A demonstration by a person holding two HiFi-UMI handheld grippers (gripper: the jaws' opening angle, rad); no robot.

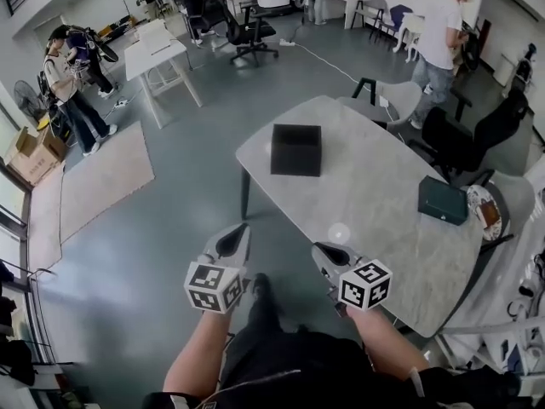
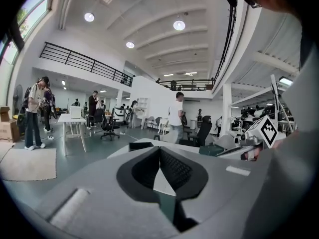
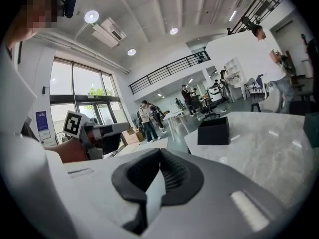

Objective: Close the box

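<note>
A black cube-shaped box [image 1: 295, 149] stands on the pale marble table [image 1: 366, 186], toward its far left part. I cannot tell whether a lid covers it. Both grippers hover at the table's near edge, well short of the box. My left gripper [image 1: 241, 230] is shut and empty, out over the floor just left of the table. My right gripper [image 1: 318, 250] is shut and empty above the near corner. The left gripper view shows its shut jaws [image 2: 159, 151] with the box [image 2: 141, 145] low behind them. The right gripper view shows its shut jaws [image 3: 160, 154] and the box [image 3: 213, 131] ahead to the right.
A dark green flat case [image 1: 443, 200] lies on the table's right side. Chairs [image 1: 460, 139] stand behind and right of the table. A person [image 1: 436, 45] stands at the far right, others [image 1: 72, 88] at the far left by a white table [image 1: 157, 54].
</note>
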